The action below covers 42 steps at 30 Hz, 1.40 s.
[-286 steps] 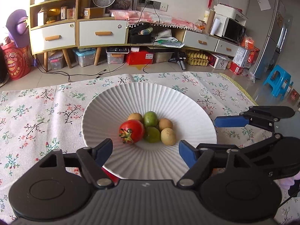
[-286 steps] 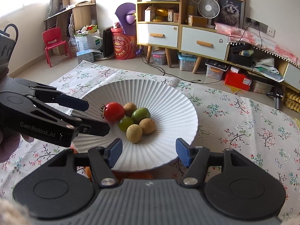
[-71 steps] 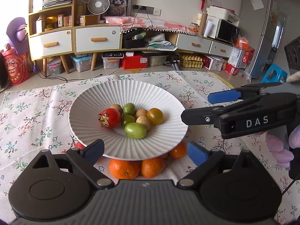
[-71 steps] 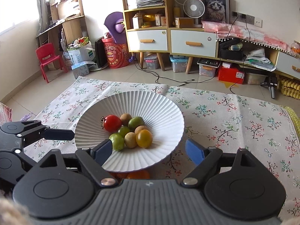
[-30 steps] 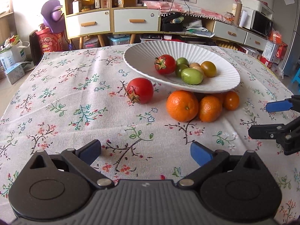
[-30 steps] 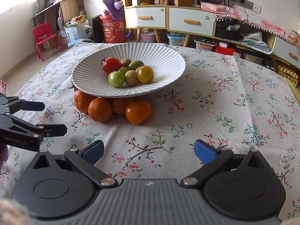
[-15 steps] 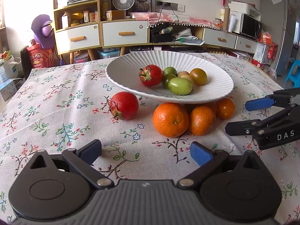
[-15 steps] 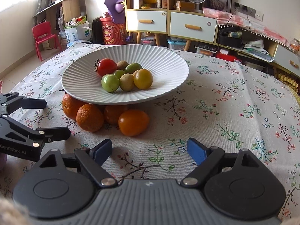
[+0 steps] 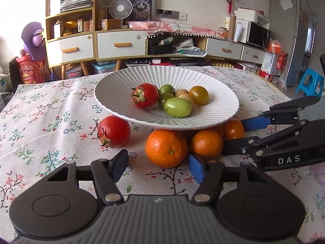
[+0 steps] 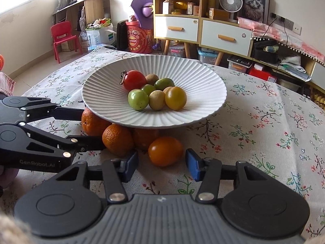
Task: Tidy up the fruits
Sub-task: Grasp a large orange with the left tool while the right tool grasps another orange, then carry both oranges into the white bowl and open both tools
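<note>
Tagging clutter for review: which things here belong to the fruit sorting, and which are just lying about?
Job: plate, fruit on it, loose tomato, oranges, tangerine.
Lying about: fan, cat picture, microwave, red chair.

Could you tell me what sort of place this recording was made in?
Most likely a lived-in home living or dining room: a floral tablecloth under the fruit plate, a drawer cabinet with a desk fan, and a microwave.
</note>
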Motion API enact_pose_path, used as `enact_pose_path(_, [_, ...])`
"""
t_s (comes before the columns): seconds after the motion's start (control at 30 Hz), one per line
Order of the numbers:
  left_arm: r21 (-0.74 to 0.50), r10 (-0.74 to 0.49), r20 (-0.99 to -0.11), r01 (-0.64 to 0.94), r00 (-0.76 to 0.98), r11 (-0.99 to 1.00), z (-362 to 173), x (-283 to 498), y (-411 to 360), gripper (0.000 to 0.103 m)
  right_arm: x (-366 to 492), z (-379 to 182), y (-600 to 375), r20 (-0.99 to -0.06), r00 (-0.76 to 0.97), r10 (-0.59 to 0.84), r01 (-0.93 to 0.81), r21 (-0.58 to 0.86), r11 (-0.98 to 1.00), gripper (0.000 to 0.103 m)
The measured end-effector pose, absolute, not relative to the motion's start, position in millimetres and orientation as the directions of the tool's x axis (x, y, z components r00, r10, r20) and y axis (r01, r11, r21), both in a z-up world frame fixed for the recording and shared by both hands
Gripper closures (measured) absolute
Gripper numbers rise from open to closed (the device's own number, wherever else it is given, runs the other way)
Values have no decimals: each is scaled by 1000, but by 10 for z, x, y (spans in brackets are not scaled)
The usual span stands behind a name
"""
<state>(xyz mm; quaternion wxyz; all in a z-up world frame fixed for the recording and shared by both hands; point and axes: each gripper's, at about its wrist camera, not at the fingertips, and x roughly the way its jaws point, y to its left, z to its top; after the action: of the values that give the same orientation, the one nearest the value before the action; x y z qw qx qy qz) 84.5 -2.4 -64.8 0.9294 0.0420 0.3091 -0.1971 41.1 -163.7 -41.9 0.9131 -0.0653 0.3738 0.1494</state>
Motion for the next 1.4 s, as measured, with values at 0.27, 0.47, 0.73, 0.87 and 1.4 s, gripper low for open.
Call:
enact_pose_path(0.27, [-56,-361,-594,410,719,910,-635,851,-53,62,450,-401,-1655,-700,680,217,-311,-8,950,68])
enact_pose_path(0.47, [-70,-360,-614,406,702,911,-610,862,-46,66,444,-389,-1659,-704,677,216,-306,-3,952,70])
enact_pose_path(0.73, [-95,-350,-649,384,676,918,-571,793,9,67,410,-327,-1655,-714,665,220,-307,7,952,70])
enact_pose_path(0.87, [-105,-345,-669,376,658,921,-532,753,29,67,389,-280,-1654,-720,659,218,-304,10,953,70])
enact_pose_path(1.4, [-147,-389,-680,405,621,903,-400,570,27,67,324,-183,-1711,-724,652,227,-279,50,959,73])
